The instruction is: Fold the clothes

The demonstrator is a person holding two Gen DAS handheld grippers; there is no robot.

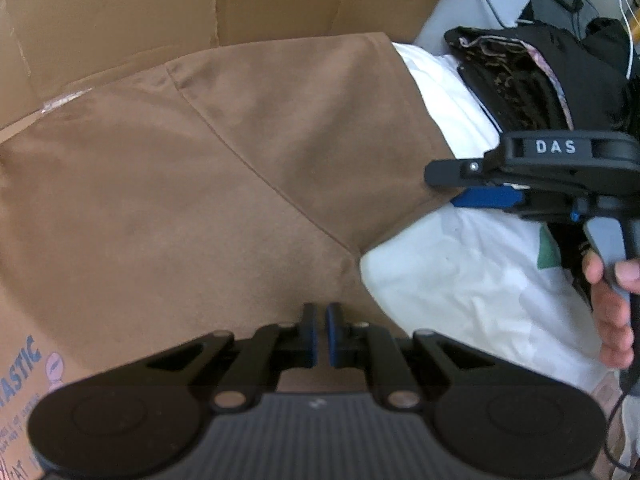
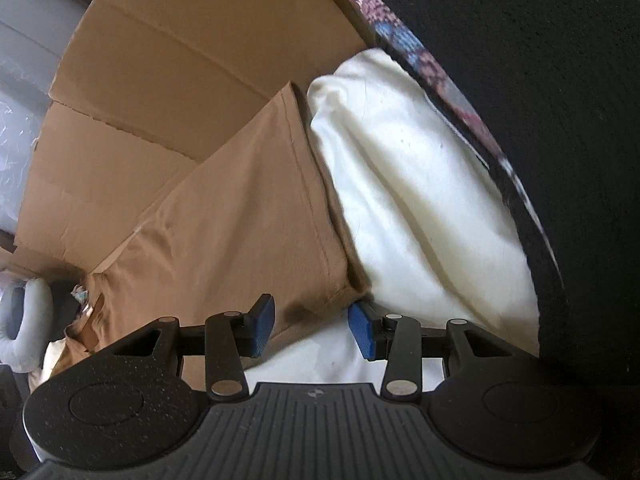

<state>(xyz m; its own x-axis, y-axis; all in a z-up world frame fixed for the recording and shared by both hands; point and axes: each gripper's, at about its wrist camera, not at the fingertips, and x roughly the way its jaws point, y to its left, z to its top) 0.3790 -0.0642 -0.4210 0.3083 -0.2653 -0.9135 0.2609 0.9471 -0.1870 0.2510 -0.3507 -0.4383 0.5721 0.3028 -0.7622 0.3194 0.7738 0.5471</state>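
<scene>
We take the brown garment (image 1: 208,184) as our landmark. It lies spread over flattened cardboard (image 1: 120,12), with a white cloth (image 1: 460,280) under its right-hand edge. One layer of it is already turned over: a diagonal fold line runs across the fabric, and the upper flap lies flat and smooth. So we judge the first fold made and being laid down, while further folds to bring it to a compact packet are not yet done.

The left tool (image 1: 320,334) sits at the garment's near edge with its blue pads pressed almost together; whether a thin hem of brown fabric is caught between them we cannot tell, since the fabric passes just behind the tips. The right tool (image 2: 312,330) stands at the garment's right corner with its pads spread apart. The corner lies between them, but they do not press on it. In the left wrist view a hand (image 1: 612,304) grips that tool's handle to the right of the garment.

Counting: one brown garment in work, one white cloth beside and beneath it, and one dark heap (image 1: 532,80) beyond the white cloth, well right of the garment, holding black fabric and at least one patterned piece; how many items are in it we cannot tell. Two tools, one visible hand. The heap suggests more clothes wait.
</scene>
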